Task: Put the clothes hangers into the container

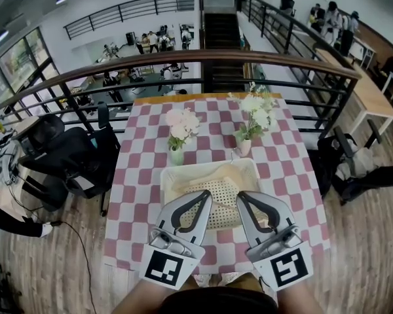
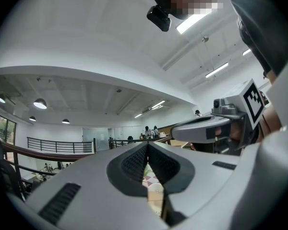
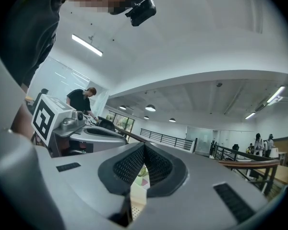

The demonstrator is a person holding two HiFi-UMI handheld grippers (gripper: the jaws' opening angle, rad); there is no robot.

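On the checked counter (image 1: 295, 175), white container (image 1: 167, 185) with pale clothes hangers (image 1: 216, 173) apparently inside; left hand-held gripper (image 1: 207, 195) and right hand-held gripper (image 1: 240, 196) hover over its near rim, jaws together, empty, likely nothing left to load.

I stand at a table (image 1: 141, 195) under a pink-and-white checked cloth, on a wooden floor (image 1: 59, 267). Beyond it curves a dark railing (image 1: 203, 57), with stairs (image 1: 221, 34) behind. A black office chair (image 1: 65, 156) and windows (image 1: 16, 61) are at left, with round ceiling lights (image 2: 40, 103) overhead.
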